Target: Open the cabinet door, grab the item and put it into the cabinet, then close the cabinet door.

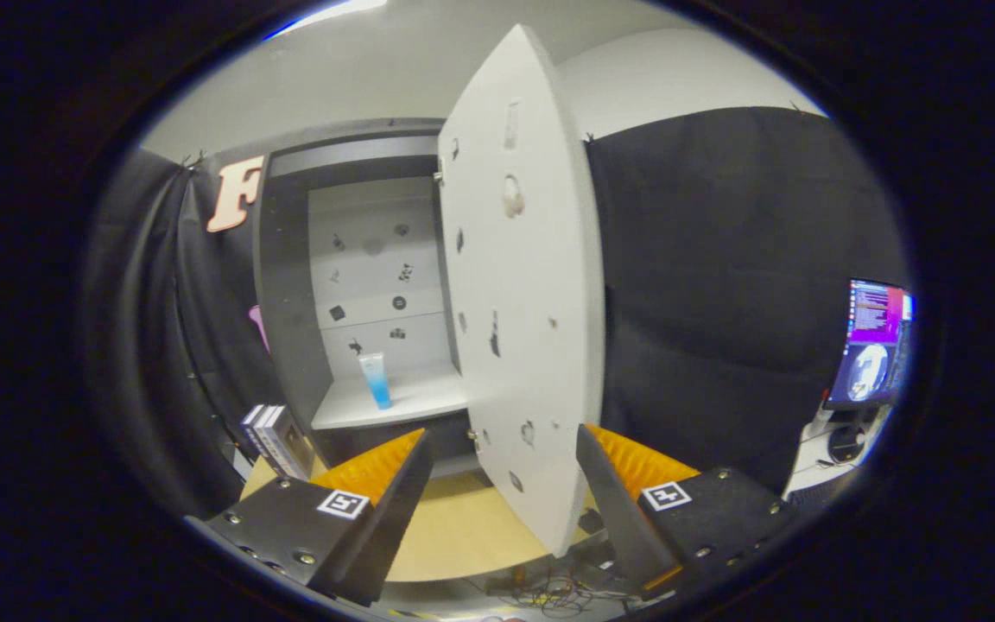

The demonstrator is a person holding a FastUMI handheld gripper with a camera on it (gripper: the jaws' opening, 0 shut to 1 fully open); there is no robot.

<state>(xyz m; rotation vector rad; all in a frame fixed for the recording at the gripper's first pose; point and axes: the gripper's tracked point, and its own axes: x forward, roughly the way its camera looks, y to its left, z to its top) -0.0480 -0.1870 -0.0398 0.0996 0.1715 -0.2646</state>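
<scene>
The blue tube stands upright on the cabinet shelf, well beyond the claw. The white cabinet door hangs wide open, its lower edge between the claw's spread, empty fingers above the table.

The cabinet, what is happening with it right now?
A hand-held gripper faces the cabinet with its fingers open and holding nothing. The white cabinet door stands open, its lower edge between the fingers. A blue tube already stands upright on the shelf inside, so closing the door seems to remain.
</scene>
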